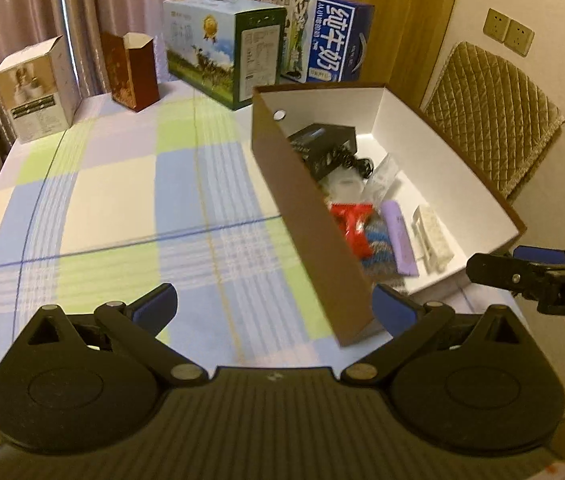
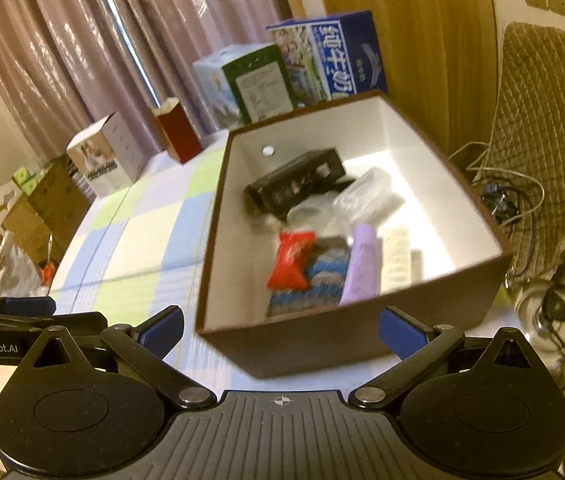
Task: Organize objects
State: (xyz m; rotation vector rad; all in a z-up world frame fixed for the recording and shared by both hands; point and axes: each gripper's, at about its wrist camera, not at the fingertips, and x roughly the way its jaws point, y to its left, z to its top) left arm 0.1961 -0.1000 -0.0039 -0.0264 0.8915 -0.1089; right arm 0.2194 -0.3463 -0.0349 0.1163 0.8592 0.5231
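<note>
Nearest in each wrist view is that camera's own claw. The left claw (image 1: 274, 312) is spread wide with nothing between its blue pads; the near corner of the brown box (image 1: 310, 240) stands just ahead of its right finger, though I cannot tell whether they touch. The right claw (image 2: 280, 330) is likewise spread wide and empty, its fingers standing either side of the box's near wall without gripping it. Both sit low at the box's near end, which suggests the gathering is largely done and the hands are free to steady or shift the box.

The box rests on the bench (image 1: 122, 200), which is covered by a checked cloth and otherwise bare in its middle. The task's things lie together inside the box, on its white floor: a red packet (image 2: 291, 258) beside a striped knitted piece (image 2: 322, 276), a lilac tube (image 2: 362, 264) and a pale narrow carton (image 2: 396, 256) side by side, then clear plastic bags (image 2: 362, 196), and at the far end a black box (image 2: 294, 184). They look laid flat and close so all fit in one place.

Farther back, along the bench's edge by the curtain (image 1: 42, 0), stand a white carton (image 1: 38, 92), a dark red carton (image 1: 134, 72), a green milk case (image 1: 222, 48) and a blue milk case (image 1: 322, 36), upright and out of the way.
</note>
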